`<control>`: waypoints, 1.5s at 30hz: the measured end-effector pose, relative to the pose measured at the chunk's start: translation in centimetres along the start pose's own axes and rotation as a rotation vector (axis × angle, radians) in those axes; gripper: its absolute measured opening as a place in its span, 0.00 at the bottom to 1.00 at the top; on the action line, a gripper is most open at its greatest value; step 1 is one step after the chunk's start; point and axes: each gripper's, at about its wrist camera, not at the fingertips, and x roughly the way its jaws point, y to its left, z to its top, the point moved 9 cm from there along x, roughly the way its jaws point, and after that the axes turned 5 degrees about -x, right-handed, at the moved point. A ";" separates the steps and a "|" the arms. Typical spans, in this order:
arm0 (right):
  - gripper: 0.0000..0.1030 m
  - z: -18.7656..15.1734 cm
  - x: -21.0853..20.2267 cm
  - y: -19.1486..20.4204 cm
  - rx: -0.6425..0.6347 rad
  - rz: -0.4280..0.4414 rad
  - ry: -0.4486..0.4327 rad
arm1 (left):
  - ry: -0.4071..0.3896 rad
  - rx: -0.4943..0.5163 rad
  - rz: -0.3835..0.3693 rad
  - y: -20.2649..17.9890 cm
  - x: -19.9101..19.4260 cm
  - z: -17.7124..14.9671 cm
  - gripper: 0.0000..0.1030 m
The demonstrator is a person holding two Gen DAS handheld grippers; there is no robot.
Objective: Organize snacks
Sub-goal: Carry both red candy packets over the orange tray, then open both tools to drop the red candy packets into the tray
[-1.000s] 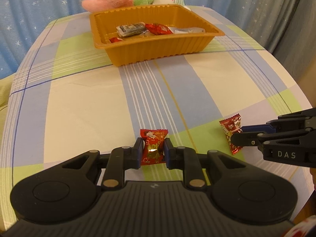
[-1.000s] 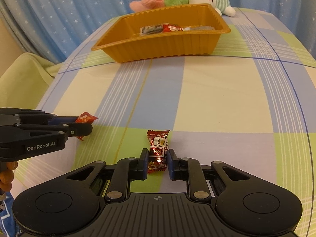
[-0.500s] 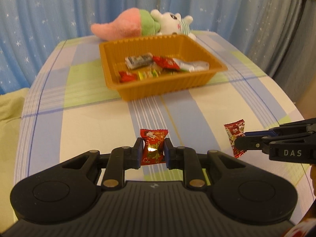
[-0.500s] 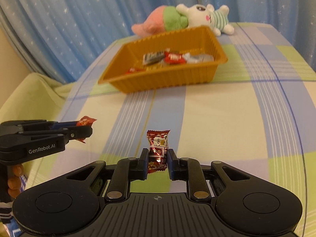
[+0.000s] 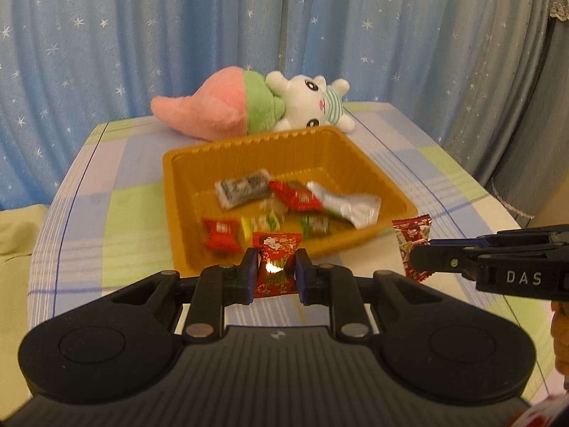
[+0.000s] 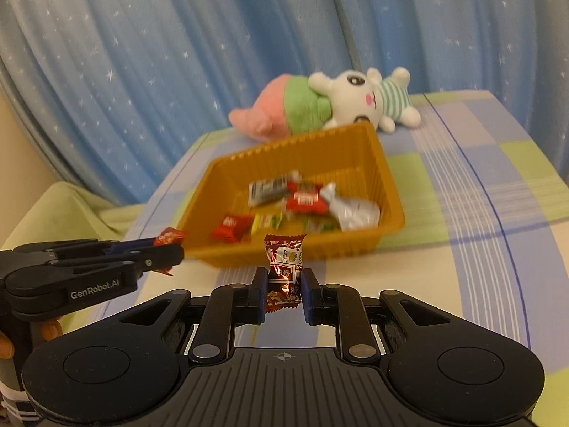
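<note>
My left gripper (image 5: 274, 267) is shut on a red candy packet (image 5: 275, 249), held in the air just before the near wall of the orange tray (image 5: 177, 185). My right gripper (image 6: 284, 281) is shut on a second red candy packet (image 6: 284, 252), also lifted near the tray's (image 6: 387, 178) front wall. In the left wrist view the right gripper (image 5: 419, 259) comes in from the right with its candy (image 5: 412, 235). In the right wrist view the left gripper (image 6: 170, 251) comes in from the left with its candy (image 6: 169, 236). Several wrapped snacks (image 5: 295, 199) lie in the tray.
A pink, green and white plush toy (image 5: 249, 106) lies behind the tray at the table's far edge. The table wears a checked cloth (image 6: 480, 185) in blue, green and cream. Blue star-printed curtains (image 5: 177, 35) hang behind. A pale green cushion (image 6: 64, 206) sits left of the table.
Both grippers rose from the cloth with their candies and moved forward to the tray. The tray now sits much closer and its inside shows from above.
</note>
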 end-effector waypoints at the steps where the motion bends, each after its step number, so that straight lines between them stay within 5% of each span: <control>1: 0.19 0.5 0.3 -0.2 0.000 -0.002 -0.004 | -0.002 0.002 0.001 0.0 0.4 0.5 0.19; 17: 0.19 4.3 4.3 -3.2 0.028 -0.031 -0.009 | 0.067 0.010 -0.023 -0.9 8.3 3.7 0.19; 30: 0.19 4.9 5.4 -4.8 0.051 -0.061 0.002 | 0.096 0.009 -0.045 -0.9 10.9 3.8 0.21; 45: 0.19 5.6 6.8 -3.3 0.035 -0.041 0.024 | 0.076 -0.035 0.044 4.3 8.6 4.5 0.48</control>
